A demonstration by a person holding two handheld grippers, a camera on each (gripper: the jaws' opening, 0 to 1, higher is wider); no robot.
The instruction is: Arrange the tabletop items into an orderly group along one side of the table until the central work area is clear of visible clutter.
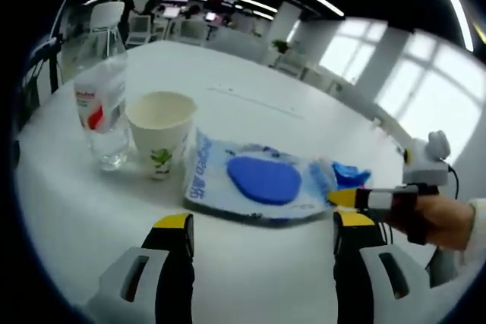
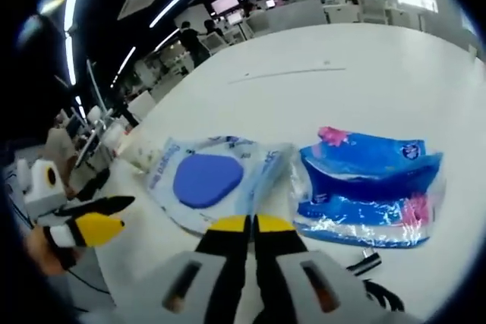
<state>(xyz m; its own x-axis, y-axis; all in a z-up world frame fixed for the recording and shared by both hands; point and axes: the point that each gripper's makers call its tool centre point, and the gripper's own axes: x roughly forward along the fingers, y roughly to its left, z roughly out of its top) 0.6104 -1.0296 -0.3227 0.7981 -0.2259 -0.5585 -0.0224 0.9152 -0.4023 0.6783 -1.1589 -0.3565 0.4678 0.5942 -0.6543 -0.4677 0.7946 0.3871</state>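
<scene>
A paper cup (image 1: 161, 133) stands upright on the white desk (image 1: 250, 104); its inside looks bare and pale, with nothing seen in it. Touching the cup's side, away from the wipes pack, stands a clear plastic water bottle (image 1: 102, 89) with a white cap and a red and white label; whether it holds water cannot be told. On the cup's other side, just beside it, lies a flat pack of wet wipes (image 1: 254, 181) with a blue oval flap on top.

In the right gripper view, the wipes pack (image 2: 206, 180) lies just ahead of the right tongs (image 2: 251, 225), whose yellow tips are pressed together on the pack's near edge, pinching its clear wrapper. Beside the pack, on the side away from the cup, lies a blue plastic bag (image 2: 368, 186) with pink marks, crumpled and shiny. A small dark cable end (image 2: 363, 263) lies on the desk near that bag.

The left tongs (image 1: 262, 225) are spread wide, hovering over the desk short of the wipes pack, holding nothing. Office chairs and desks stand beyond.
</scene>
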